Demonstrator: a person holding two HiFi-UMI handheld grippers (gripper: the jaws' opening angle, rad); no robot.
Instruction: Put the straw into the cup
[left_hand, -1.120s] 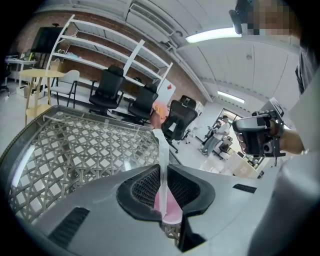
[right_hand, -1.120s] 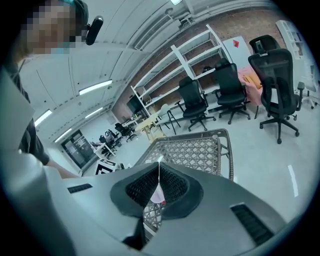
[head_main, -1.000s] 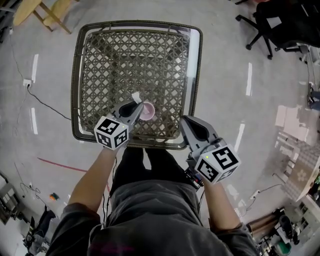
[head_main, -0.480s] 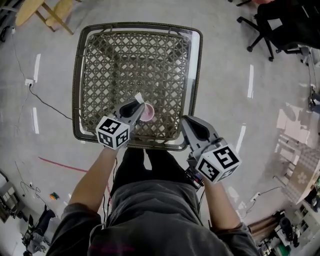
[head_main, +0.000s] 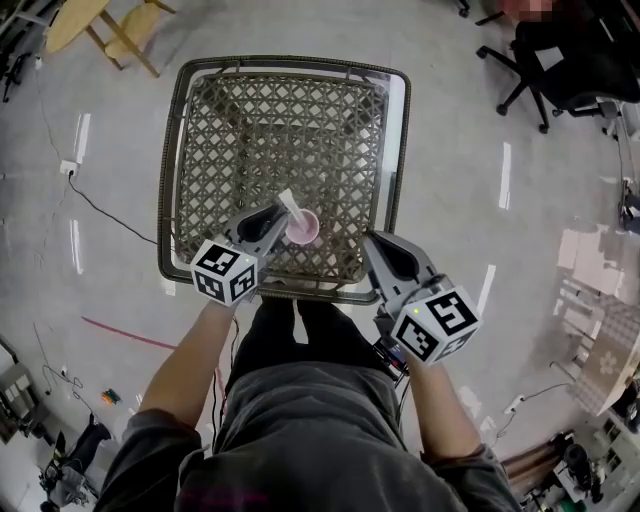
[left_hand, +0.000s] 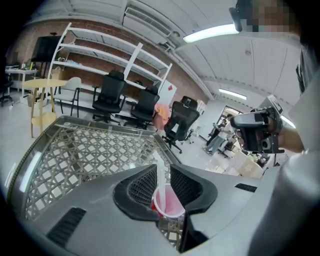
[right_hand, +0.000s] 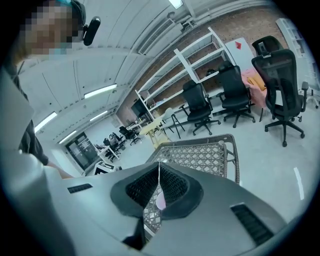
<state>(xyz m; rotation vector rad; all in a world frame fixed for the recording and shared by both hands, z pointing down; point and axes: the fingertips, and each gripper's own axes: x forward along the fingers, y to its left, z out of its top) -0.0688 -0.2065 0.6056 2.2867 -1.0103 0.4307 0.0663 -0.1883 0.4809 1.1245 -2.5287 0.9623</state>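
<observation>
As I read my feeds, left claw (head_main: 272, 220): clamped on the white straw (head_main: 290, 207).
Straw: slanted, lower end in the mouth of the pink cup (head_main: 303, 229).
Cup: just below that claw's tips, on the wicker tabletop (head_main: 290, 120).
Right claw (head_main: 372, 243): closed, empty, off to the cup's right.

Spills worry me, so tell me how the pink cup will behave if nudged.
The pink cup looks small and thin-walled, no liquid visible: probably light, easily tipped. It stands on the open lattice of the wicker table, so it may wobble. The shut right gripper isn't steadying it.
</observation>
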